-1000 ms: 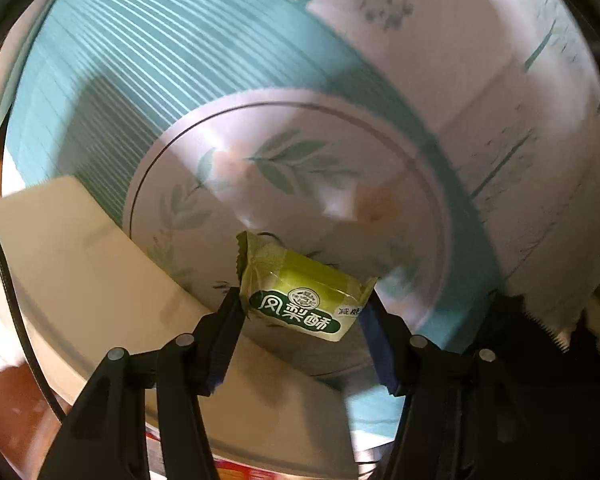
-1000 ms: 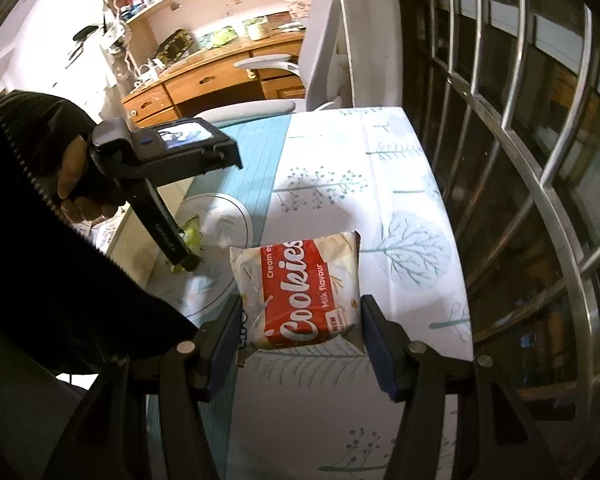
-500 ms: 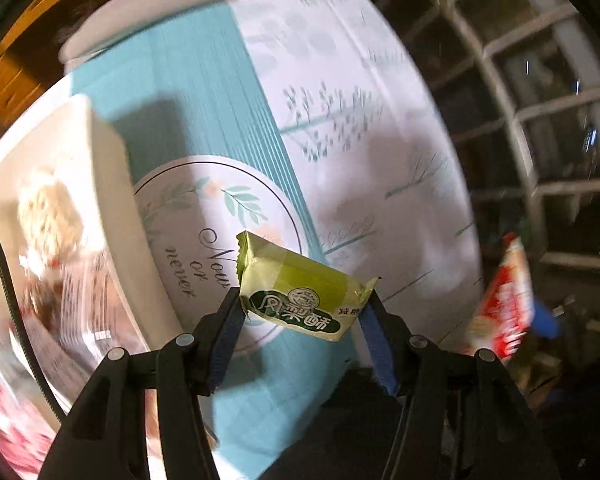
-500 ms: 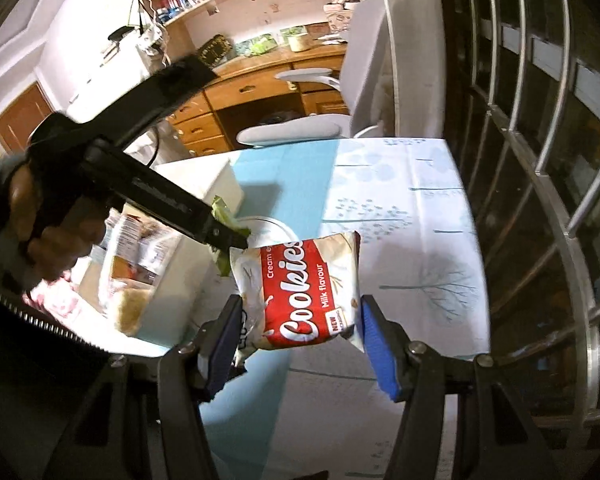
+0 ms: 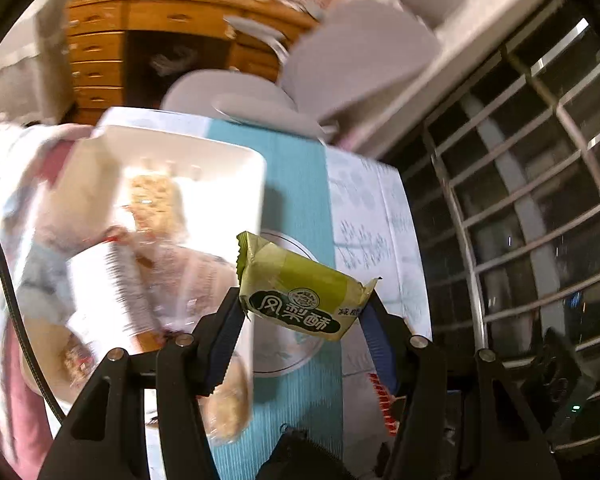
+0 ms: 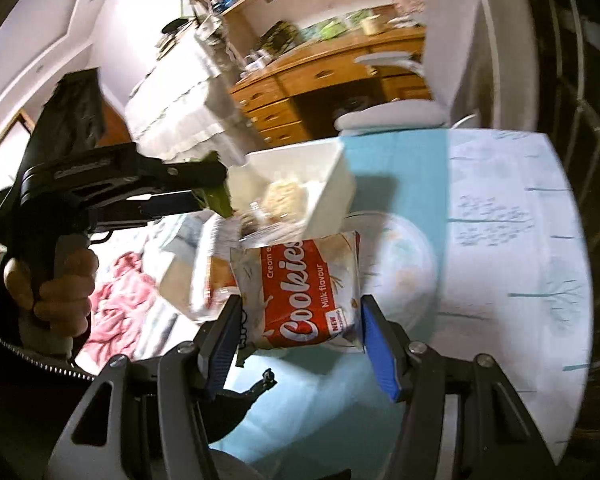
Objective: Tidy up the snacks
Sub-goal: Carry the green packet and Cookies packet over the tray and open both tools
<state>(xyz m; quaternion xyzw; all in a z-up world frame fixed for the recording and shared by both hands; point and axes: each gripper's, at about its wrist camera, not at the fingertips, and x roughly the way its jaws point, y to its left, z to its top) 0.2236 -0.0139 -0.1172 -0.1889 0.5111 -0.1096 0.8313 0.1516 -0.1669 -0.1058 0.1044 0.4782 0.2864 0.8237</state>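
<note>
With my left gripper (image 5: 302, 312) clamping the green pastry packet (image 5: 300, 292) and my right gripper (image 6: 298, 324) the cookies pack (image 6: 300, 292), both converging on the white bin (image 6: 324, 184) at frame centre could collide.

Both fisheye views are bowed hard, with black vignette at the corners. In the left wrist view motion blur smears everything, the white bin (image 5: 188, 160) at centre left blown out by glare, while the green snack packet (image 5: 300, 292) is sharp. Warm indoor light, dark window bars at right (night outside, apparently). The right wrist view is softer-blurred; the cookies packet (image 6: 300, 292) reads crisp, a shadow beneath it on the tablecloth (image 6: 500, 280).
</note>
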